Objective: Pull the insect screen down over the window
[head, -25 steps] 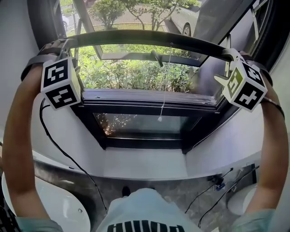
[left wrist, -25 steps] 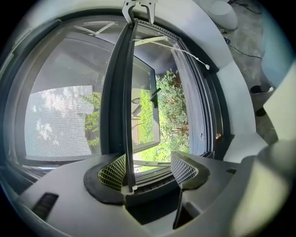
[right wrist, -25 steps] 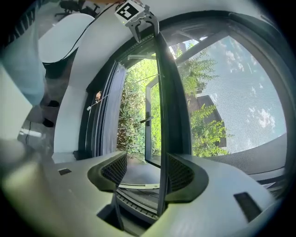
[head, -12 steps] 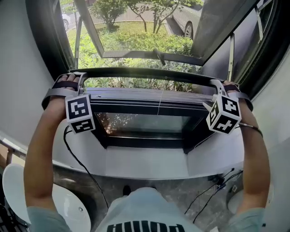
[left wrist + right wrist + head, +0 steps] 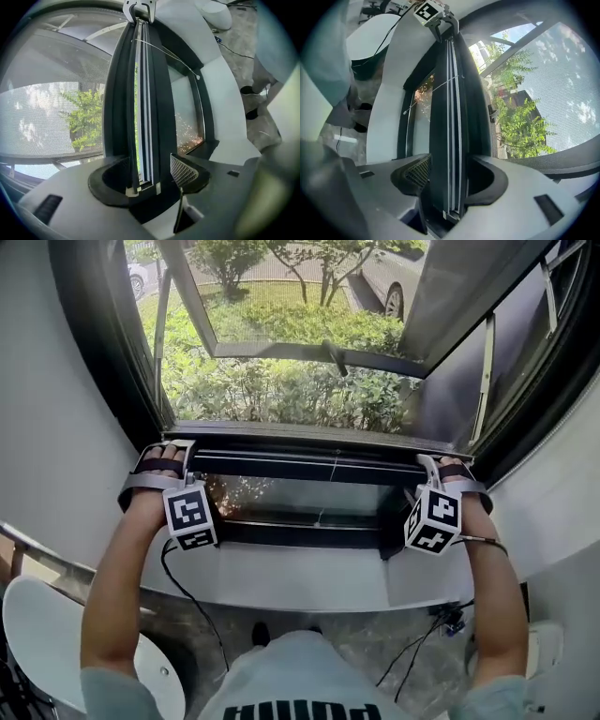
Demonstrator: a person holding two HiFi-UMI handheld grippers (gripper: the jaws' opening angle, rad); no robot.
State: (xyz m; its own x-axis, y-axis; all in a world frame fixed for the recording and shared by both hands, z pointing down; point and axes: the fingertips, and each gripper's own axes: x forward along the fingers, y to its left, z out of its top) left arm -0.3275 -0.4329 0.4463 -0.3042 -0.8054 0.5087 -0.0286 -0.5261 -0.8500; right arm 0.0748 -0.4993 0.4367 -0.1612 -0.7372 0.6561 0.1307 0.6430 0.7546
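The insect screen's dark pull bar (image 5: 309, 461) lies across the window just above the lower frame. My left gripper (image 5: 180, 448) is shut on its left end, my right gripper (image 5: 427, 465) on its right end. In the left gripper view the bar (image 5: 143, 117) fills the gap of the left gripper (image 5: 145, 180). In the right gripper view the bar (image 5: 450, 117) sits likewise in the right gripper (image 5: 450, 180). Both pairs of jaws have just been closing on the bar. Grey screen mesh (image 5: 47, 117) (image 5: 553, 93) stretches above it. A thin pull cord (image 5: 325, 493) hangs from the bar's middle.
Behind the mesh an outward-opened sash (image 5: 309, 354) and green shrubs (image 5: 272, 390) show. A fixed lower pane (image 5: 300, 498) sits under the bar, with the white sill (image 5: 300, 579) below it. A white round seat (image 5: 37, 638) stands at lower left, and cables (image 5: 422, 652) lie on the floor.
Both grippers have come down with the bar, from the top of the window opening to just above the lower frame. The mesh has drawn down over the opening behind them.
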